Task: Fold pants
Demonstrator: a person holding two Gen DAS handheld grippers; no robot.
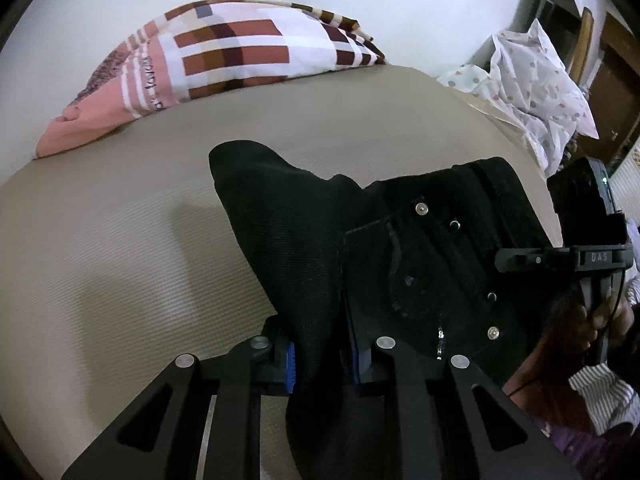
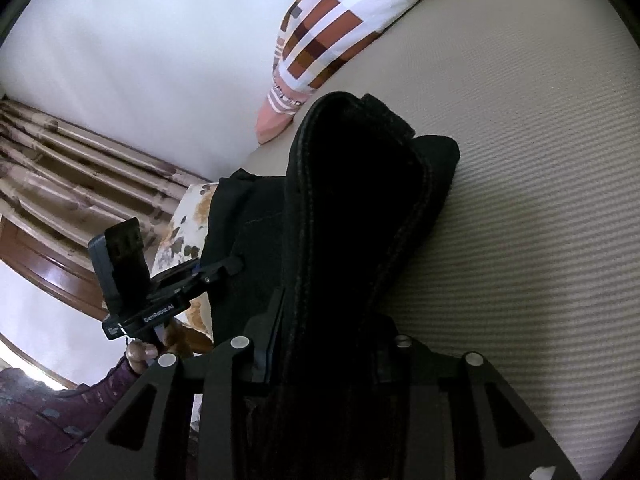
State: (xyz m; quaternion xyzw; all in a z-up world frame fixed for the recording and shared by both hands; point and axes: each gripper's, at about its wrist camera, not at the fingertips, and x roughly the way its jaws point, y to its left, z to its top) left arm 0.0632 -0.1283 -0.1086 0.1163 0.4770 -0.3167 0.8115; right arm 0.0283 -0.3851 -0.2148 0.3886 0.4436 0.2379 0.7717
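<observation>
Left wrist view: the left tongs (image 1: 320, 360) are clamped on a fold of the black pants (image 1: 420, 248), the cloth pinched between the blue pads (image 1: 290, 368); the garment lies partly lifted over the bed (image 1: 120, 240), a ribbed beige surface; metal rivets and a button glint near the fly and the pocket, so this is the waist end; the weave looks like denim, thick and matt. The right tongs (image 1: 516, 259) reach in from the right edge against the waistband, a hand (image 1: 600, 320) on their grip. A checked pillow (image 1: 224, 56) in pink, brown and white lies at the far side; a pale spotted cloth (image 1: 536, 76) is heaped to the right.

Right wrist view: the right tongs (image 2: 324, 360) are closed on a thick doubled band of the pants, stitched edges running up from the jaws; the cloth rises in a dark ridge above the bed. The left tongs show at the left, nipping the fabric edge, a purple sleeve (image 2: 60, 412) below them; patterned curtains (image 2: 80, 168) hang behind.

Judged from this, the pants are fairly heavy, limp yet with body, not slippery; seams and waistband give the firmest hold, and the loose legs will likely drag and sag when lifted.
</observation>
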